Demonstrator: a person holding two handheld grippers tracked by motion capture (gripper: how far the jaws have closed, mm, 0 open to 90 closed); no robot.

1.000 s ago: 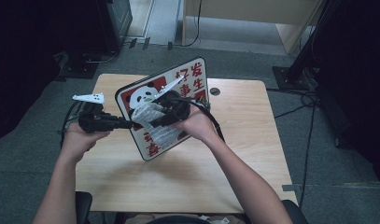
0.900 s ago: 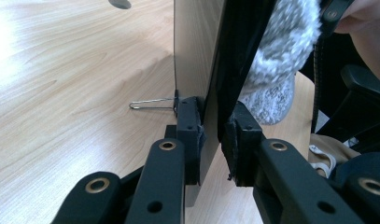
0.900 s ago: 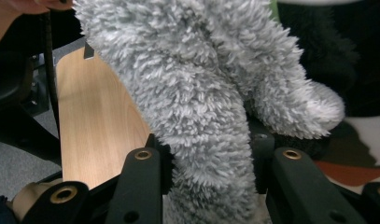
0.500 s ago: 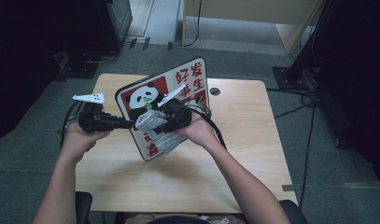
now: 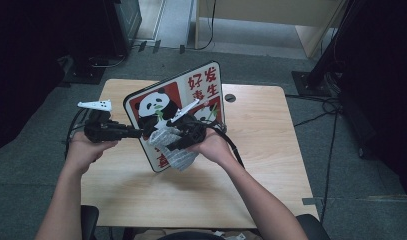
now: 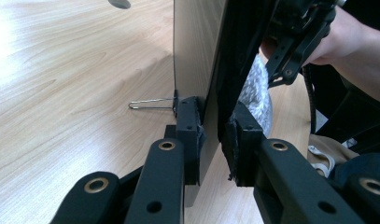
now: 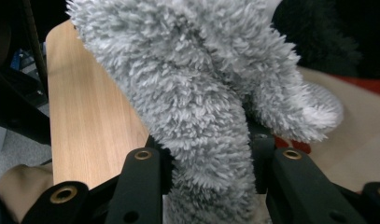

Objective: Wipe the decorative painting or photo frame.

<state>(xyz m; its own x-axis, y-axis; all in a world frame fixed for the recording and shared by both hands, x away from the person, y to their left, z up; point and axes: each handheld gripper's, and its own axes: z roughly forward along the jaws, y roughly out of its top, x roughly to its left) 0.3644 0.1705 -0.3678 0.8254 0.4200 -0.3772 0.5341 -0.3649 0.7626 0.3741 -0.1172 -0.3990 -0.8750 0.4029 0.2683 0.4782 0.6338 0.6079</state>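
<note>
The left gripper is clamped on the left edge of the panda board, which stands tilted on the table, near its middle. The board shows a black-and-white panda on red, with red characters on white at its upper right. At the board's face, the right gripper pinches a fluffy grey cloth pressed against the lower picture. Since a second ago, the cloth has slid lower and leftward across the board; the board itself has stayed put.
</note>
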